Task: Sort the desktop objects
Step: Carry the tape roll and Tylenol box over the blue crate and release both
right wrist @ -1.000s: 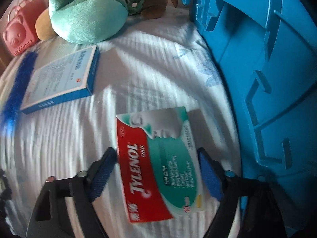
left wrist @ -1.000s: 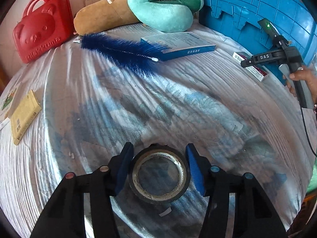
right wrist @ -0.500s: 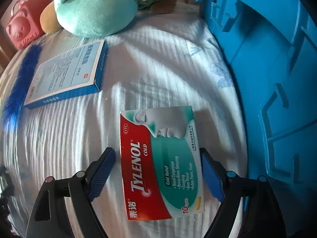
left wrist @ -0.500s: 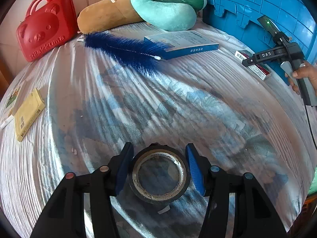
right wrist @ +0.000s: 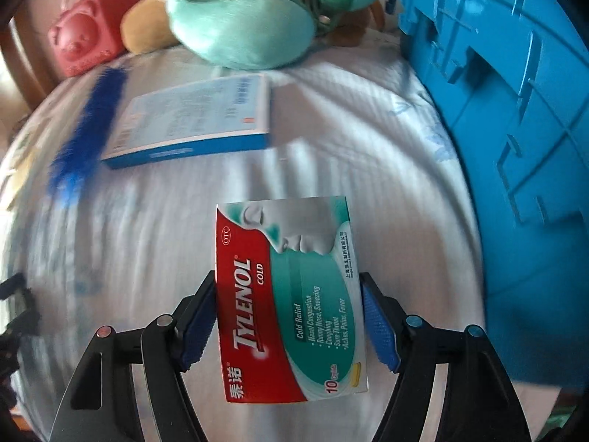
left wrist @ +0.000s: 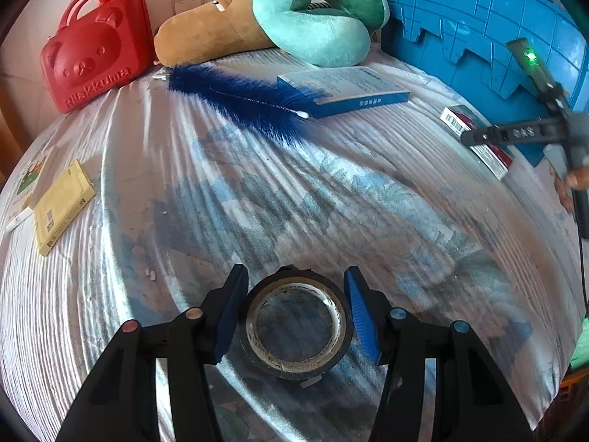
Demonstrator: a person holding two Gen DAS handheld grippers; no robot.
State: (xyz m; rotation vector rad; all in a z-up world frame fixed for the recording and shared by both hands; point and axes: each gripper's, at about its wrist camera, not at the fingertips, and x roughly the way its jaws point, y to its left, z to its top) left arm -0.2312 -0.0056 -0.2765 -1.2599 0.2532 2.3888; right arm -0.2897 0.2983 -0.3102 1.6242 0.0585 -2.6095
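A black tape roll [left wrist: 291,364] lies flat on the striped bedcover [left wrist: 221,191], and my left gripper [left wrist: 294,270] is shut on it, its blue pads [left wrist: 230,313] touching both sides. In the right wrist view a red and green Tylenol box [right wrist: 287,294] sits between the blue pads [right wrist: 377,326] of my right gripper [right wrist: 287,276]. Its jaws are closing and touch the box's two long edges. The box looks sharp against a blurred background. From the left wrist view, the same box [left wrist: 475,136] shows under that gripper, beside the blue crate [left wrist: 478,29].
The blue crate [right wrist: 515,110] walls off the right side. A blue brush [left wrist: 250,103] and a blue-and-white box [left wrist: 346,88] lie mid-bed. At the back are a red bear case [left wrist: 95,51], a brown plush [left wrist: 206,33] and a green neck pillow [left wrist: 316,29]. A yellow packet [left wrist: 62,206] lies left.
My right gripper's pads have come in onto the Tylenol box, and its view has swung so the brush and red case show more. The left gripper still holds the tape roll in place.
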